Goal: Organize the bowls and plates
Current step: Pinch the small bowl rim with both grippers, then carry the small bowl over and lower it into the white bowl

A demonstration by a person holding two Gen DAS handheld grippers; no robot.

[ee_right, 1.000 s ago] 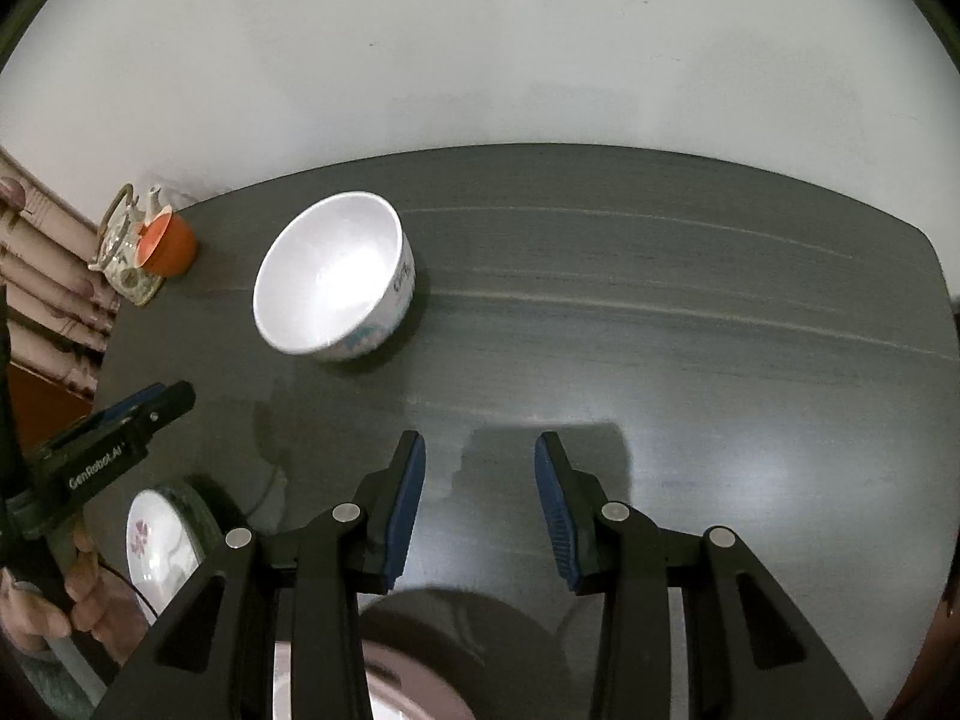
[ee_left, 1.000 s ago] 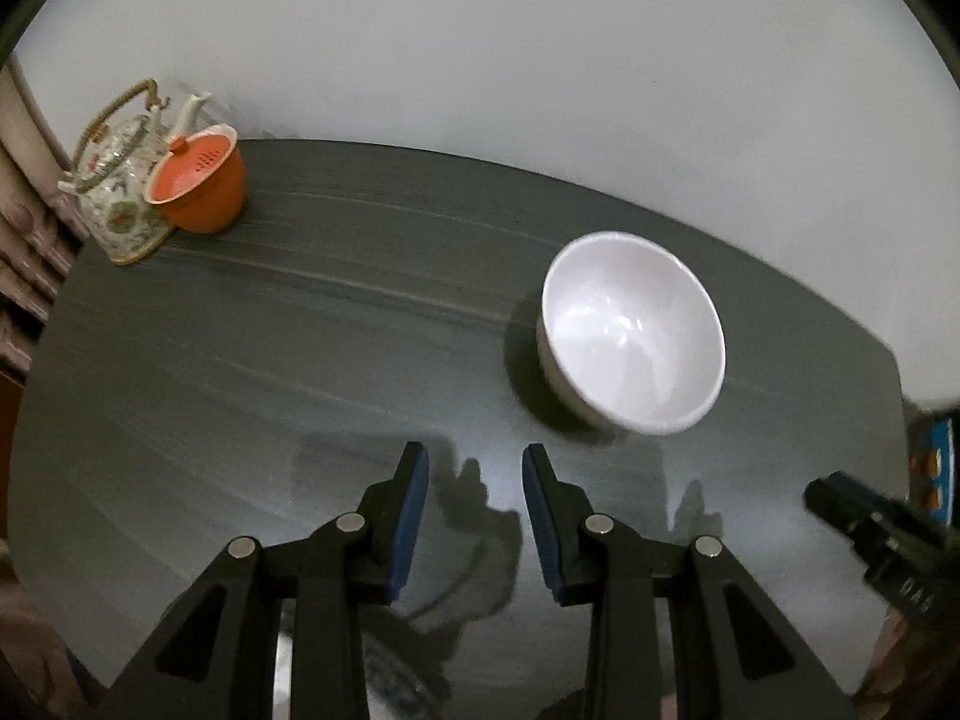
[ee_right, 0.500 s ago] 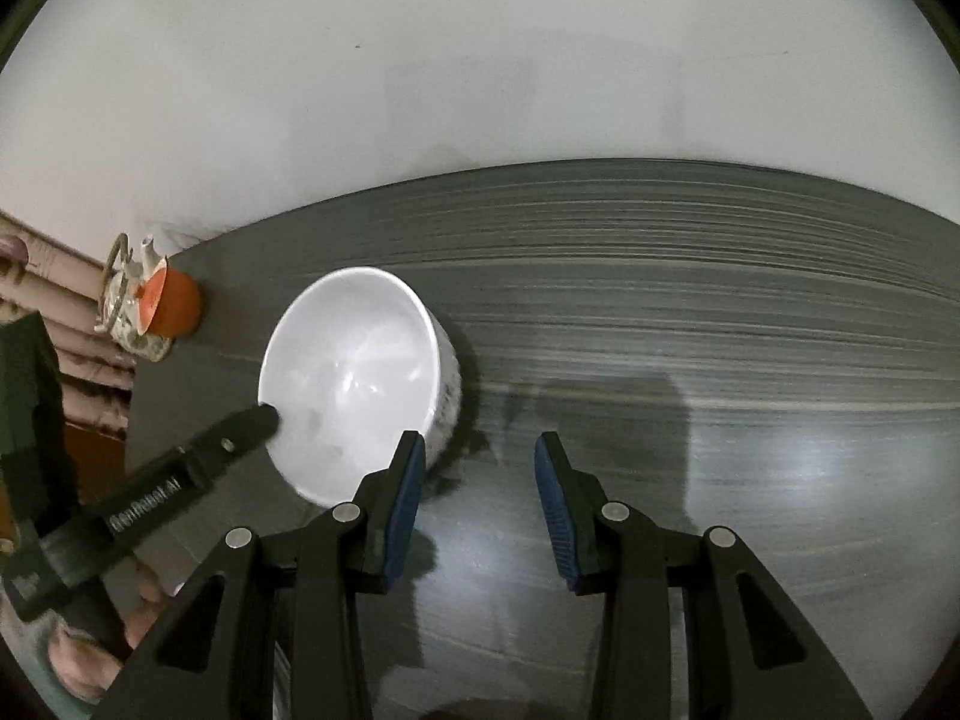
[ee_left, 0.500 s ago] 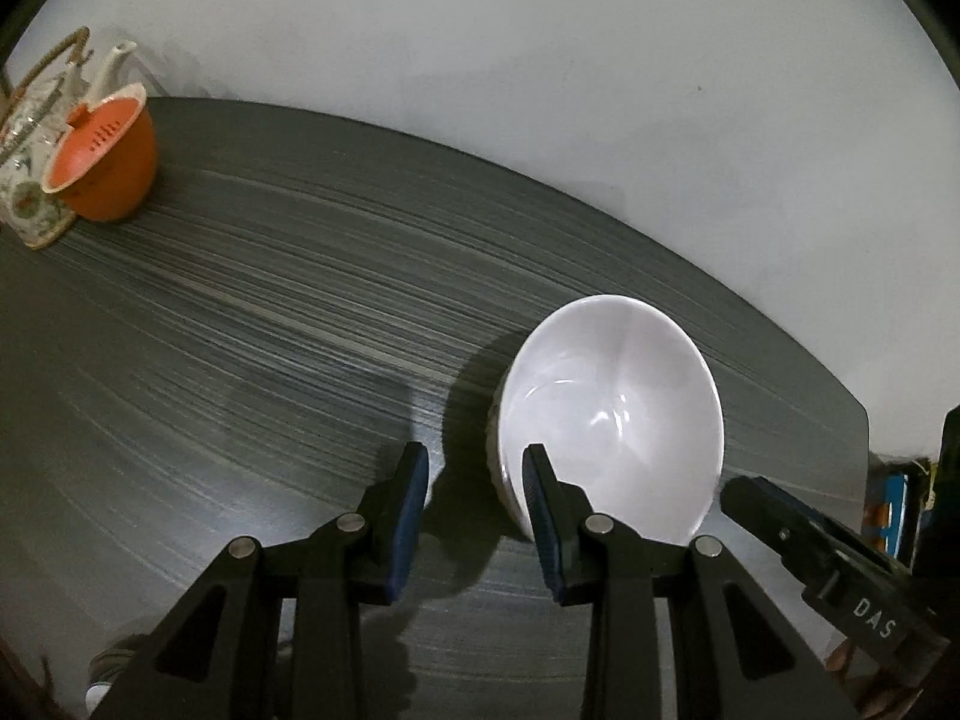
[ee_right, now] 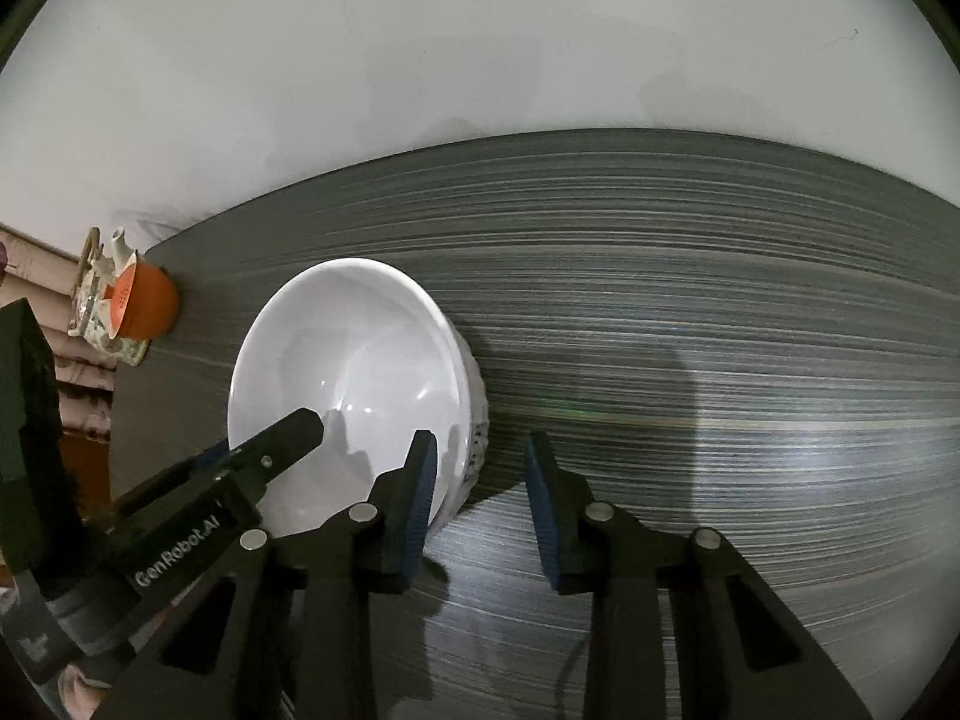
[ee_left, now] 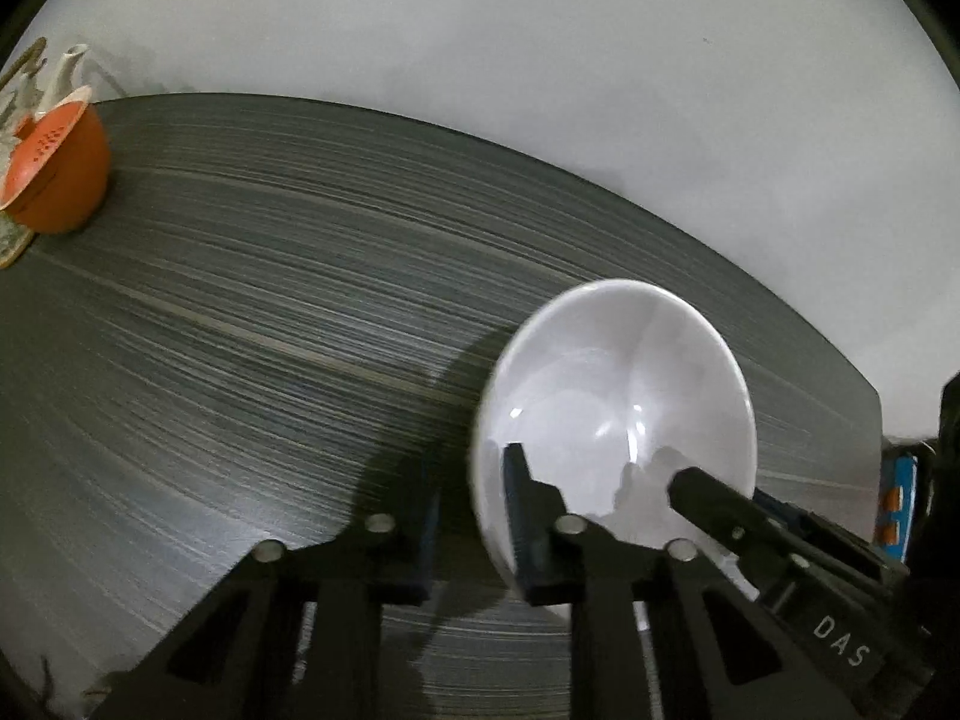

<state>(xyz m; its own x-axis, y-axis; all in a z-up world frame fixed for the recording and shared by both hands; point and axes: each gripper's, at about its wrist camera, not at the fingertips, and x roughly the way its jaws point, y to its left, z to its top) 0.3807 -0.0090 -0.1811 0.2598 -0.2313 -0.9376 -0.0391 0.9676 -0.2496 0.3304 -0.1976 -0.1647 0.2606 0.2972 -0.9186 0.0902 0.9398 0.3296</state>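
A white bowl (ee_left: 618, 396) stands upright on the dark grey table (ee_left: 240, 360). My left gripper (ee_left: 474, 510) straddles the bowl's left rim, one finger outside and one inside. Its jaws are closing, and a thin dark gap still shows beside the wall. In the right wrist view the same bowl (ee_right: 348, 360) sits at the left. My right gripper (ee_right: 480, 498) straddles its right rim, with its jaws closing and a clear gap at the outer pad. Each gripper's finger shows in the other's view: the right one's finger (ee_left: 708, 492) and the left one's finger (ee_right: 288, 438).
An orange cup (ee_left: 60, 174) and a patterned teapot (ee_right: 96, 276) stand at the table's far left corner. A white wall runs behind the table (ee_right: 720, 330). A blue object (ee_left: 897, 498) lies beyond the table's right edge.
Both grippers came down and forward onto the bowl, from apart over the bare table to straddling opposite rims. Their jaws have narrowed. The bowl has not moved.
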